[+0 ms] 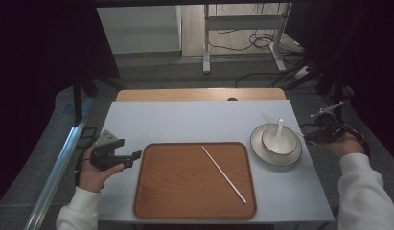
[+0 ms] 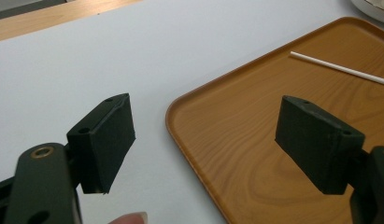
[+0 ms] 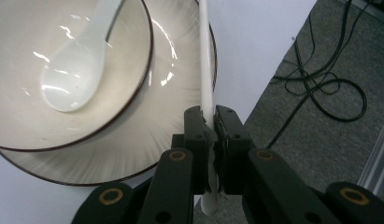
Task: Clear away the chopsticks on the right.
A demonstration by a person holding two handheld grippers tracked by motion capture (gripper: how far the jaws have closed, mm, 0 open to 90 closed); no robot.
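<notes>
Right hand-held gripper (image 3: 209,122) beyond the worktop's (image 1: 185,122) right edge, pinching a white chopstick (image 3: 204,56) whose far end is cut off above the plate (image 3: 180,116). Spoon (image 3: 82,60) handle cropped, bowl (image 3: 133,88) partly out of frame. Left hand-held gripper (image 2: 203,140) spread wide, empty, over the tray's (image 2: 255,140) near-left corner; second chopstick (image 1: 223,174) lying diagonally on the tray.

The left gripper (image 1: 130,155) sits at the lower left of the high view, held in the left hand (image 1: 91,172), its jaws wide apart. The right gripper (image 1: 309,136) is at the right edge, jaws squeezed on a thin white stick (image 3: 206,70).
</notes>
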